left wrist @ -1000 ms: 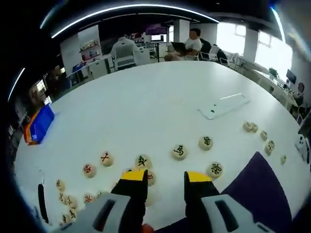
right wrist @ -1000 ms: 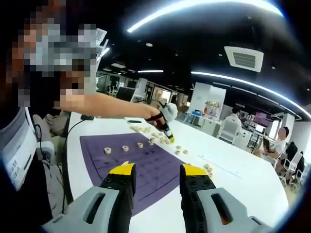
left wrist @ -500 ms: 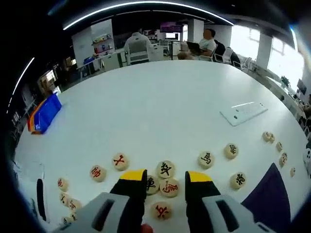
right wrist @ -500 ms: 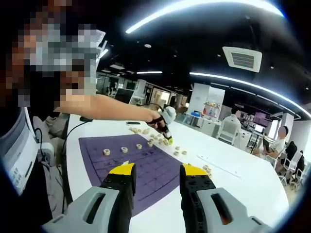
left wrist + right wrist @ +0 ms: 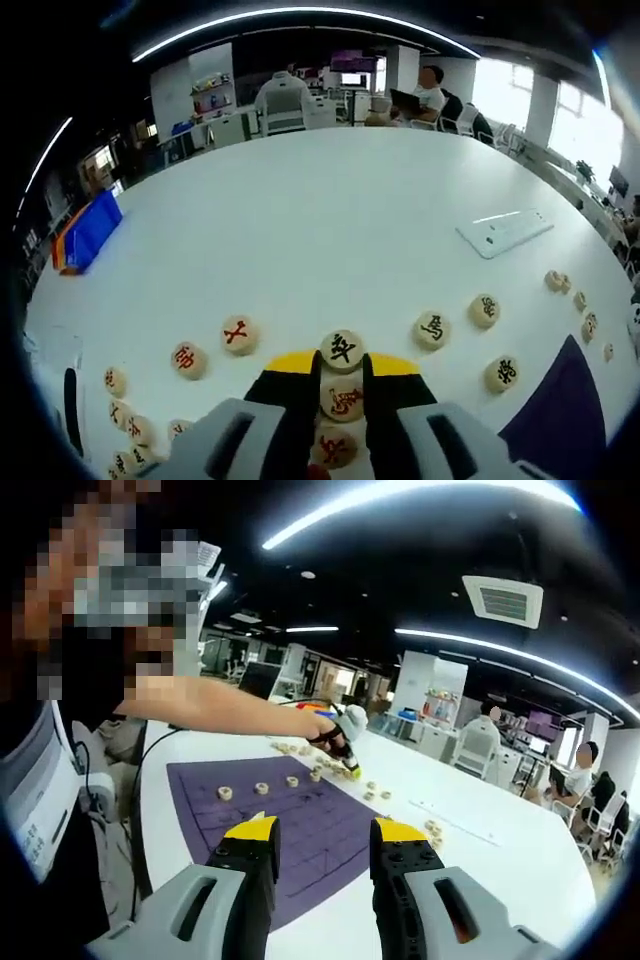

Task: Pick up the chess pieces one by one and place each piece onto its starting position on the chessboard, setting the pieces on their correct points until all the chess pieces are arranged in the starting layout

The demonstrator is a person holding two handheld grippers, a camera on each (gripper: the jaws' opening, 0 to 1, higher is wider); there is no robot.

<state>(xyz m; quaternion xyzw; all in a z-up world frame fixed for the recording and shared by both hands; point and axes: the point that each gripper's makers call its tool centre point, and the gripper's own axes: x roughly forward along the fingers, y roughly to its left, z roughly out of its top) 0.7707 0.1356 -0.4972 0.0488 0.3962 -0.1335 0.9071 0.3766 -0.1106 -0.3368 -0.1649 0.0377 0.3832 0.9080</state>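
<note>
In the left gripper view, the left gripper (image 5: 341, 372) has its yellow-tipped jaws drawn in close on either side of a round pale wooden chess piece with a red character (image 5: 342, 399), which sits between them on the white worktop (image 5: 330, 220); the jaws touch or nearly touch its sides, and I cannot tell whether it is lifted. Just beyond the jaw tips at 12 o'clock lies a round wooden piece with a black character (image 5: 341, 350), and lower between the jaws, at 6 o'clock, another red-marked disc (image 5: 334, 447). Toward 9 o'clock lie two more red-marked pieces (image 5: 238, 334), with a cluster of small discs (image 5: 128, 432) at 8 o'clock. At 3 o'clock an arc of black-marked pieces (image 5: 432, 328) curves off toward the corner of the purple chessboard mat (image 5: 550, 410) at 4 o'clock. A flat white rectangular keyboard-like item (image 5: 505, 230) lies at 2 o'clock, and a blue and orange box (image 5: 86, 232) at 10 o'clock by the worktop's edge.

In the right gripper view, the right gripper (image 5: 318, 830) is held above the worktop with its jaws well apart and nothing between them. Ahead, the purple mat carries a row of four pale pieces (image 5: 262, 788) along its far side. The person's arm reaches across from 9 o'clock, with the other gripper's yellow tip down among the loose pieces (image 5: 375, 792) past the mat at 12 o'clock.
</note>
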